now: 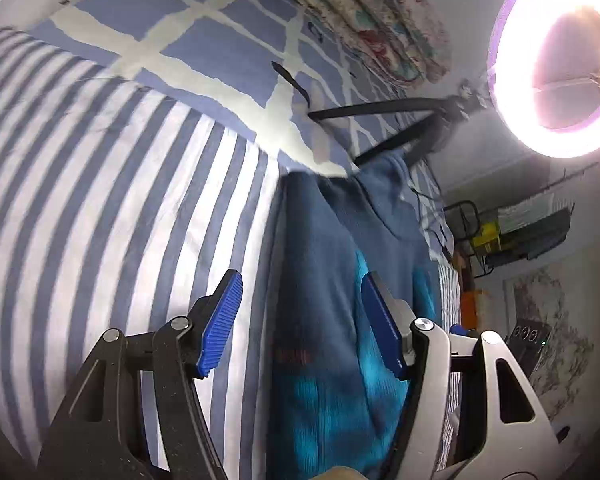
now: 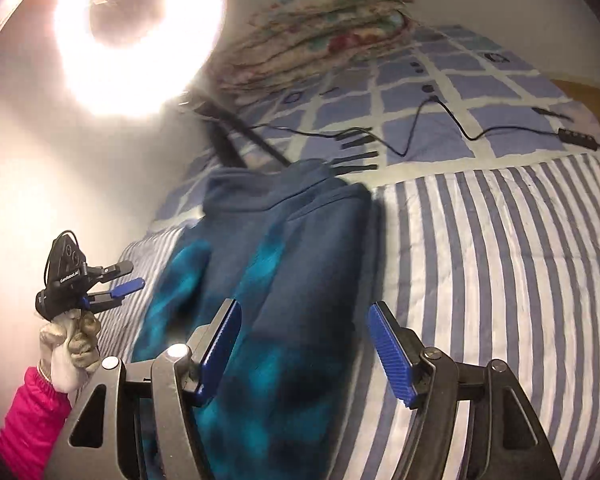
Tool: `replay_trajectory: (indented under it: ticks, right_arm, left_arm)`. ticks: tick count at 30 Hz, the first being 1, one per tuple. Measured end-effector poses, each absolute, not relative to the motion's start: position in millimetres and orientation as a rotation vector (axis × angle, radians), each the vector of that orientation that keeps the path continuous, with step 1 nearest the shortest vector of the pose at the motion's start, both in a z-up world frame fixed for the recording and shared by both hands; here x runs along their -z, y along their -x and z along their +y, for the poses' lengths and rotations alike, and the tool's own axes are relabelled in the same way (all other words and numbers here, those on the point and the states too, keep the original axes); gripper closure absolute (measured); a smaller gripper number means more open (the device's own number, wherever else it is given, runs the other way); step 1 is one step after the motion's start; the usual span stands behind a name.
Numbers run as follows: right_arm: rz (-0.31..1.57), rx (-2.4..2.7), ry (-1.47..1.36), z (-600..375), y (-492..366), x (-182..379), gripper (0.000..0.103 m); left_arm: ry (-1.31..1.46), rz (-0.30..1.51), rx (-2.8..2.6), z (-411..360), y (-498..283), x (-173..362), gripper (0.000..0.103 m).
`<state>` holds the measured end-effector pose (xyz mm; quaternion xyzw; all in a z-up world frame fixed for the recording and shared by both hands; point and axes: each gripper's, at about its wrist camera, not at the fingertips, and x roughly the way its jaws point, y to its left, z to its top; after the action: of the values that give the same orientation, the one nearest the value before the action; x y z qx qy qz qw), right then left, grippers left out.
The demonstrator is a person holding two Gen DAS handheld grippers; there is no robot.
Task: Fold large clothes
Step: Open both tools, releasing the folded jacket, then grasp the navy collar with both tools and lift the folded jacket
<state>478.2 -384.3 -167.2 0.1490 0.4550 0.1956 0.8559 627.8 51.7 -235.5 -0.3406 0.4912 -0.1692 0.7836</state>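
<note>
Striped blue-and-white bedding point(image 2: 500, 264) covers the near part of the bed, with a blue checked cover point(image 2: 440, 92) beyond it and a folded floral quilt point(image 2: 324, 36) at the head. White lettering on the black body of the left gripper point(image 2: 118, 286), seen from the right wrist, is too small and blurred to read with confidence; no other writing is legible. A dark blue hoodie point(image 2: 260, 280) with turquoise tie-dye patches lies lengthwise on the striped bedding, hood end toward the checked cover. In the left wrist view the left gripper point(image 1: 300, 320) hovers over the hoodie's point(image 1: 332, 320) edge, fingers spread apart and holding nothing. The right gripper point(image 2: 304, 344) likewise stands with fingers apart above the garment's lower part, its left finger point(image 2: 220, 344) over the fabric and its right finger over the stripes. A gloved hand point(image 2: 70, 344) with a pink sleeve holds the left gripper beside the hoodie. A lit ring light point(image 2: 140, 28) on black tripod legs point(image 2: 228, 140) stands on the bed near the hood. A black cable point(image 2: 432, 120) with an inline controller trails across the checked cover. Shelving point(image 1: 528, 228) with stored items lines the pale wall.
</note>
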Motion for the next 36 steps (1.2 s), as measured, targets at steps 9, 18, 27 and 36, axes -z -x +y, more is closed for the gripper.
replay_trajectory:
  ticks: [9,18,27,36]
  right_arm:
    - [0.971,-0.375,-0.398,-397.9,-539.1,207.1,0.036]
    - [0.984,-0.394,-0.396,-376.2,-577.0,218.7,0.066]
    - [0.923,-0.351,-0.172,-345.3,-563.4,186.9,0.096]
    - [0.820,-0.381,-0.117,-346.6,-527.9,135.1,0.097]
  left_arm:
    - [0.679,1.074,0.410,13.2,-677.2,258.2,0.041]
    - [0.514,1.065,0.398,-21.8,-686.3,253.0,0.091]
    - [0.403,0.942,0.438,-34.8,-658.7,210.2,0.095]
    - [0.380,0.848,0.497,-35.1,-611.0,159.6,0.096]
